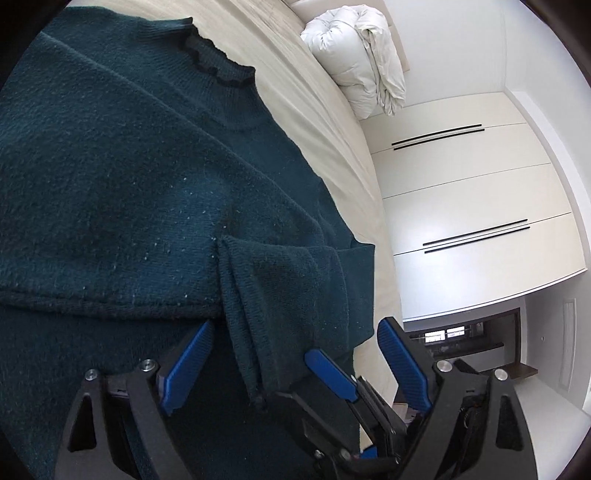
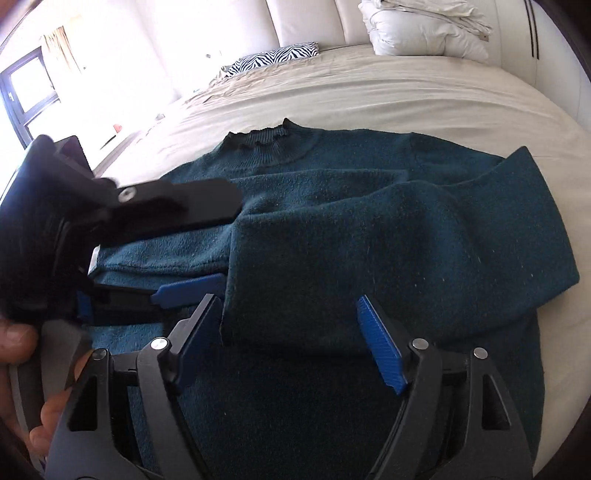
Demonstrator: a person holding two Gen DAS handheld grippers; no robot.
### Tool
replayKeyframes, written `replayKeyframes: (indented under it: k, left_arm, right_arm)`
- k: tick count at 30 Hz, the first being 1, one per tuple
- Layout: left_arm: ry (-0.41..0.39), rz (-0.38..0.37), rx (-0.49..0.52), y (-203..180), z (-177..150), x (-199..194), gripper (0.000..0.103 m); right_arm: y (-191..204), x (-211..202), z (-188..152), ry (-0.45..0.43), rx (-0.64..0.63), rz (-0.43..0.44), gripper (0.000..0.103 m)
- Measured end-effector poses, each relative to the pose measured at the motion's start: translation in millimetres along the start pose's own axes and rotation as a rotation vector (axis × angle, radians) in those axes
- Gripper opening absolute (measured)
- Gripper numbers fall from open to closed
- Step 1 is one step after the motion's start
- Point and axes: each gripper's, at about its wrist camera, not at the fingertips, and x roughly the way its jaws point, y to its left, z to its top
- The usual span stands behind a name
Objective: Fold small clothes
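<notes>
Teal sweater (image 2: 369, 240) lies flat on bed (image 2: 369, 99), directly ahead of both tools. Both sleeves are folded across the chest; body fold not yet done. Right gripper (image 2: 291, 332) jaws spread, straddling a sleeve cuff. Left gripper (image 1: 295, 354) also spread wide, holding nothing.

A beige bed (image 2: 369, 99) fills the room, with a rumpled white duvet (image 2: 424, 33) heaped at one o'clock, a zebra-print pillow (image 2: 277, 59) at twelve against the padded headboard (image 2: 306, 18), white wardrobe doors (image 1: 472, 206) with dark handles at three, and a bright window (image 2: 29, 88) at ten.
</notes>
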Motion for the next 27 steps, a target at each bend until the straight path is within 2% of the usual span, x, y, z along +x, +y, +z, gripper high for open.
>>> replayKeyframes:
  k: [1, 2, 4, 6, 8, 14, 20, 22, 27]
  left_arm:
    - [0.001, 0.009, 0.001, -1, 1, 2, 0.086]
    - [0.003, 0.022, 0.007, -3, 2, 5, 0.079]
    - [0.024, 0.05, 0.018, -4, 2, 9, 0.058]
    - [0.054, 0.087, 0.025, -6, -1, 15, 0.019]
    - [0.056, 0.132, 0.048, -9, -5, 13, 0.007]
    - [-0.002, 0.183, 0.191, -40, -4, -19, 0.008]
    - [-0.086, 0.24, 0.309, -58, 16, -72, 0.008]
    - [-0.103, 0.275, 0.308, -49, 23, -87, 0.008]
    - [-0.137, 0.319, 0.223, -8, 45, -117, 0.008]
  right_arm:
    - [-5, -5, -4, -0.005, 0.026, 0.015, 0.076]
    - [-12, -12, -10, -0.009, 0.059, 0.035, 0.075]
    - [-26, -21, -18, -0.004, 0.136, 0.075, 0.075]
    - [-44, -29, -29, -0.002, 0.22, 0.119, 0.075]
    - [-60, -37, -39, -0.01, 0.287, 0.16, 0.075]
    - [-94, -51, -60, -0.043, 0.401, 0.207, 0.075]
    - [-98, -53, -66, -0.045, 0.401, 0.2, 0.075]
    - [-100, -53, -67, -0.047, 0.404, 0.206, 0.075]
    - [-103, -50, -66, -0.047, 0.416, 0.212, 0.075]
